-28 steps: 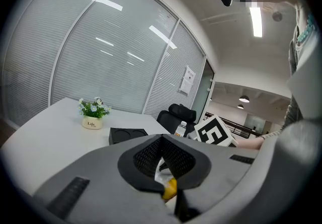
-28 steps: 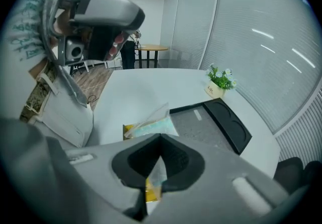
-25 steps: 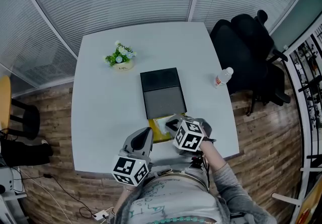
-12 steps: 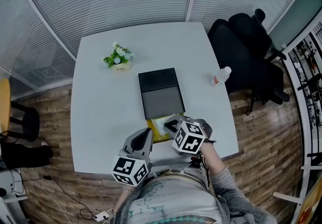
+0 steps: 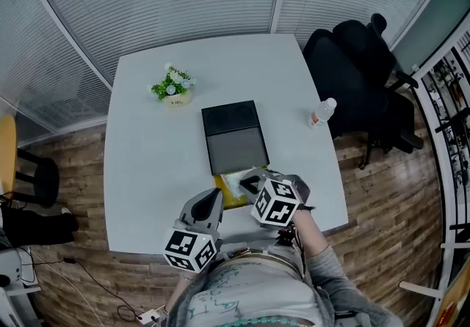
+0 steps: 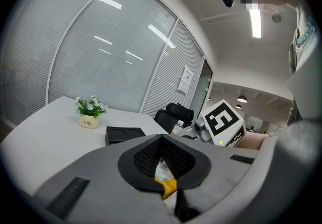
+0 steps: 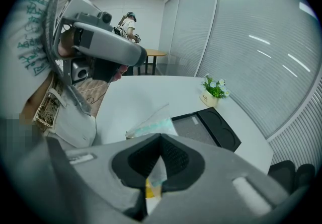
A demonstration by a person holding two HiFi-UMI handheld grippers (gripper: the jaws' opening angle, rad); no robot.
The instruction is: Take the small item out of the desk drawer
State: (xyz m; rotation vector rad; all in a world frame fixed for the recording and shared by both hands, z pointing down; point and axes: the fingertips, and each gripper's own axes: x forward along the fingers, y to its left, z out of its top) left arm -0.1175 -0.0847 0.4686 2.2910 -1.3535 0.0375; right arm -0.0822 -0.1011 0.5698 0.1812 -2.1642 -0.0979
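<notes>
Yellow lining marks the one open drawer [image 5: 233, 198] at the near edge of the white table [image 5: 154, 164]. Nothing around it has shifted in the last second. Both grippers sit where they were, and the only change is a faint slide of the whole scene in the head view.

Of the two grippers, the right gripper [image 5: 250, 183] is clamped on the single clear packet [image 5: 232, 184]. Its jaws are pressed together on the film, which sticks up past them. The packet is over the drawer, and I can't tell whether it has lifted off the drawer's floor.

The left gripper [image 5: 212, 199] rests at the drawer's left corner, its jaws closed as well. A sliver of yellow shows at their tip, but whether they bite on the drawer I cannot say.

On the table I count:
- one small pot of flowers [image 5: 175, 87], towards the far left
- one black case [image 5: 235, 138], lying open in the middle, just beyond the drawer
- one water bottle [image 5: 321, 113], near the right edge

One black office chair [image 5: 356, 72] stands off that far right corner.
</notes>
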